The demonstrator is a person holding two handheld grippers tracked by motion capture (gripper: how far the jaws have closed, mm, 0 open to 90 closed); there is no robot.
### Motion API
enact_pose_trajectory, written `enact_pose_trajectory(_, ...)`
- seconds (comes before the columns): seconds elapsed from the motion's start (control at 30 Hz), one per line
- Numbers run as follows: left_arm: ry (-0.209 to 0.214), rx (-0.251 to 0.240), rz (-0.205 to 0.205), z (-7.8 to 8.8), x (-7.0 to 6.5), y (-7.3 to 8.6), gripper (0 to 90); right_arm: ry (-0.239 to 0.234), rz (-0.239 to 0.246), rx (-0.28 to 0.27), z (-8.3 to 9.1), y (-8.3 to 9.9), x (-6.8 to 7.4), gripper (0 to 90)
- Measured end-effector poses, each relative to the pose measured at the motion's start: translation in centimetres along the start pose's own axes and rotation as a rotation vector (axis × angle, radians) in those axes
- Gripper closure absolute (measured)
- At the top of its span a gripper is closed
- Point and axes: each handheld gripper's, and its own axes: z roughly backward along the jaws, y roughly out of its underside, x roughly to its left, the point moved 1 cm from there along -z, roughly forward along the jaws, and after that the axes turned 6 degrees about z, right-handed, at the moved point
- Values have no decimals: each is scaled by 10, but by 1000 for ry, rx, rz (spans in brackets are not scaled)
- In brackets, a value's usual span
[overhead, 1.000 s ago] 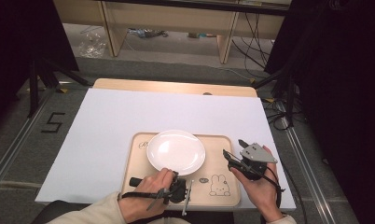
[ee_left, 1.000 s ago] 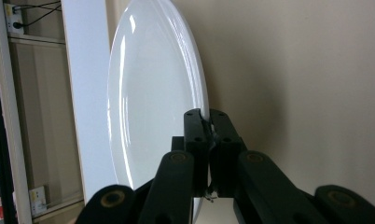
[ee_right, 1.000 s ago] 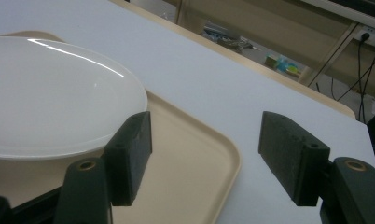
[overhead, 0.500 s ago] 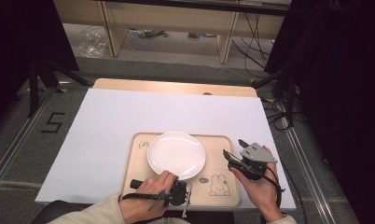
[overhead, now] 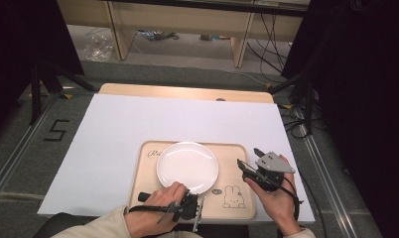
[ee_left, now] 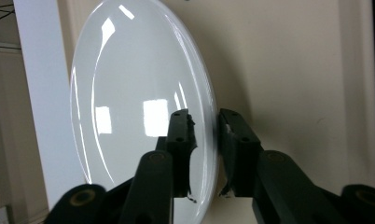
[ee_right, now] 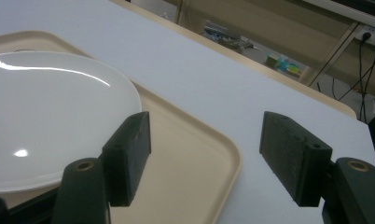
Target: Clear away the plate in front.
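Your white plate (overhead: 187, 166) lies flat, face up, on the beige tray (overhead: 239, 153); being round, it has no long axis. Your left gripper (ee_left: 205, 122) straddles its near rim, jaws just been opening, pads loosened. Your right gripper (ee_right: 205, 158) hangs wide open and empty over the tray's right edge; bare white table (overhead: 138, 119) lies beyond.

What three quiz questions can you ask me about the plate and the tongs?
1. True or false: the right tongs are gripping the white plate.
2. What sits between the left tongs? A) the plate's rim B) a spoon C) nothing
3. What animal is drawn on the tray, near its right corner?

Key:
1. False. They stand open over the tray, with nothing between them.
2. A. These tongs have just been opening, with the rim between them.
3. A bunny.
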Motion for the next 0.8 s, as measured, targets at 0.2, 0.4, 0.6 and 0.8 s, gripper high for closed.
enact_pose_trajectory(0.2, 8, -39, 45, 7, 8, 2, 590, -5, 6, 0, 0, 0, 0, 341)
enact_pose_trajectory(0.4, 29, -115, 119, 9, 23, 10, 445, -4, 5, 0, 0, 0, 0, 339)
enact_pose_trajectory(0.6, 43, -201, 182, 10, 33, 19, 368, -6, 6, -3, 0, 0, -1, 336)
enact_pose_trajectory(0.8, 48, -291, 226, 10, 41, 28, 326, -7, -3, -2, 0, 0, -1, 334)
